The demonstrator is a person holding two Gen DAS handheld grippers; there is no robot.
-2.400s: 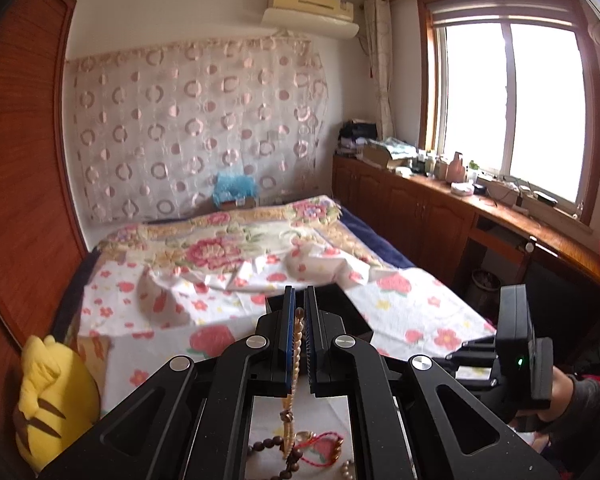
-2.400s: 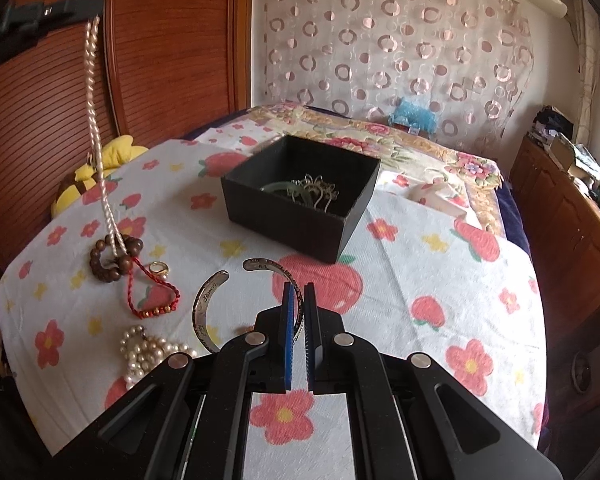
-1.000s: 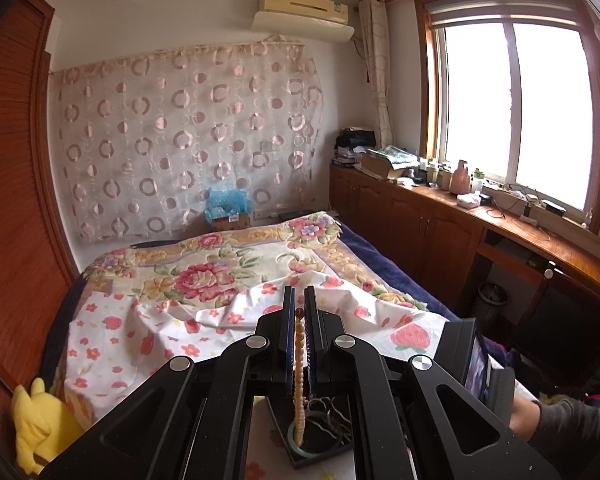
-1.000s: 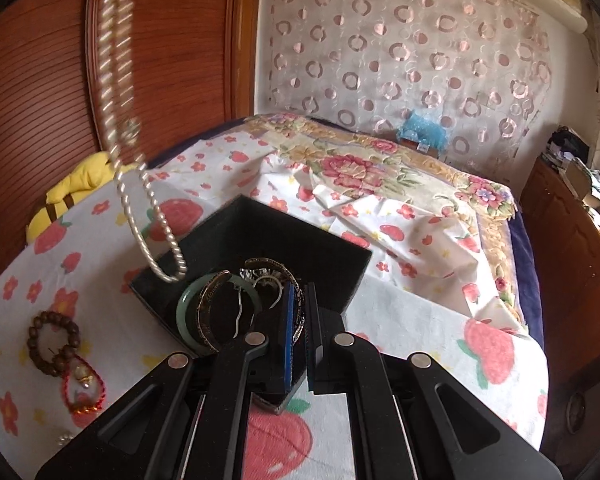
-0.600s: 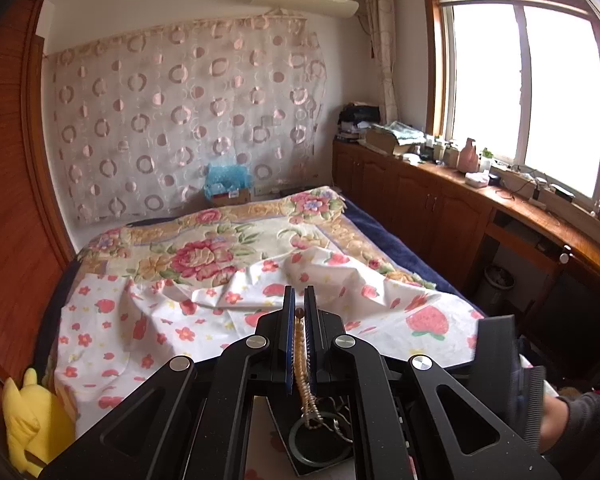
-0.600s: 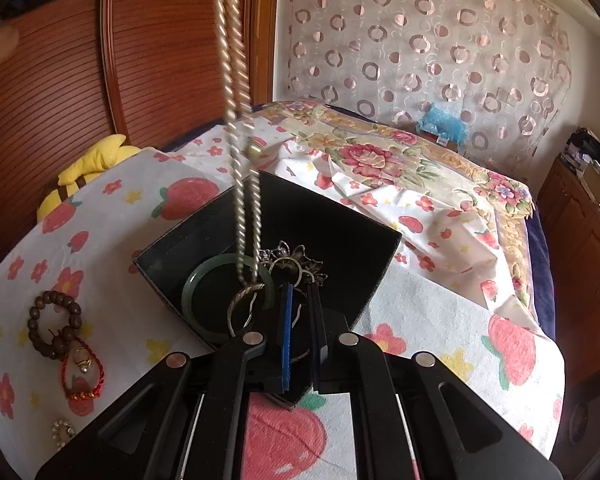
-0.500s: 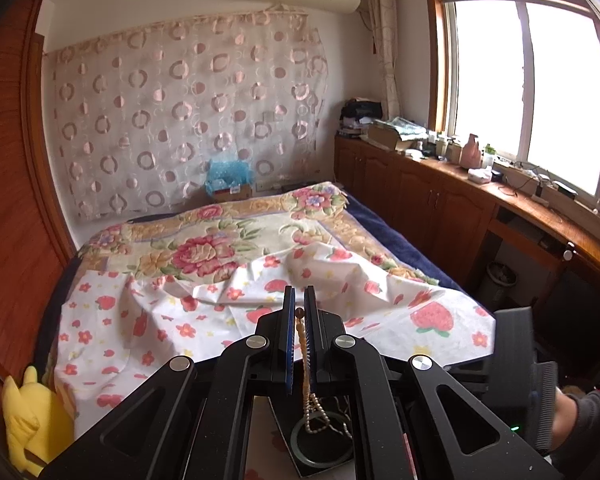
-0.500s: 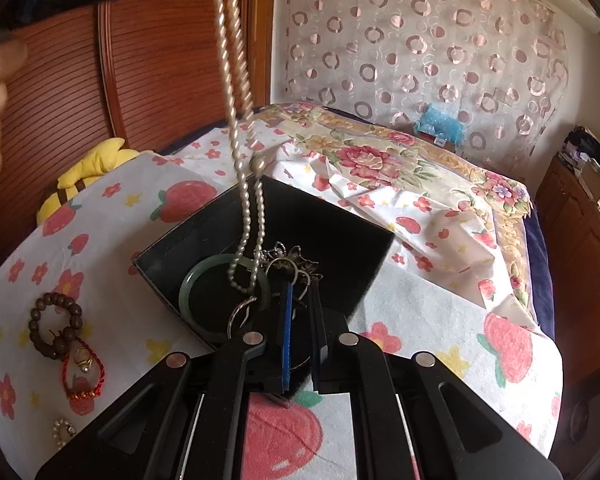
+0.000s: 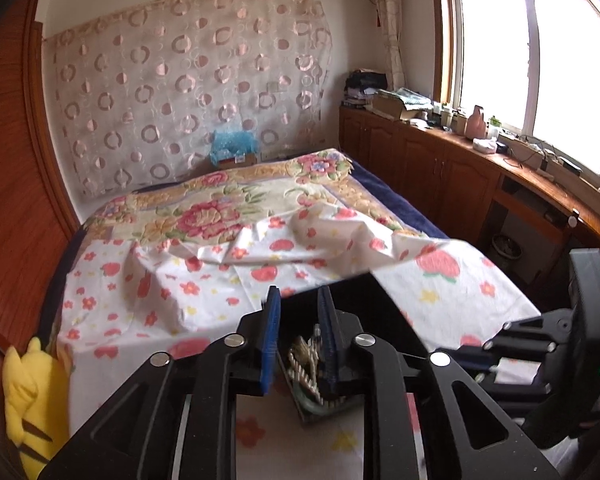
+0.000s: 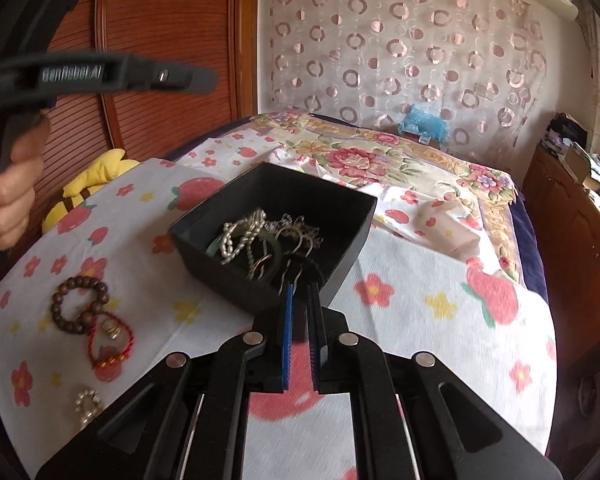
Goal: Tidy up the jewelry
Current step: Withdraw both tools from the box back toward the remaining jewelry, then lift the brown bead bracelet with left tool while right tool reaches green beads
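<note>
From left: a wooden bead bracelet [image 10: 79,304], red cord bracelet [image 10: 110,344] and small pearl piece [image 10: 87,403] lie loose on the strawberry-print cloth [image 10: 420,280]; light, limp, best pinched across a strand; the pearl necklace [image 10: 240,236] rests in the black box [image 10: 340,264]; left tool [image 9: 298,340] stands parted, empty; right tool [image 10: 299,334] slightly apart, holding nothing.

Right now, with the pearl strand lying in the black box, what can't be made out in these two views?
- Black square box: in the left wrist view, mostly hidden behind the left claw.
- Green bangle: in the right wrist view, largely buried under the pearl strand.
- Small pearl bracelet: right wrist view, blurred at the fisheye edge.
</note>
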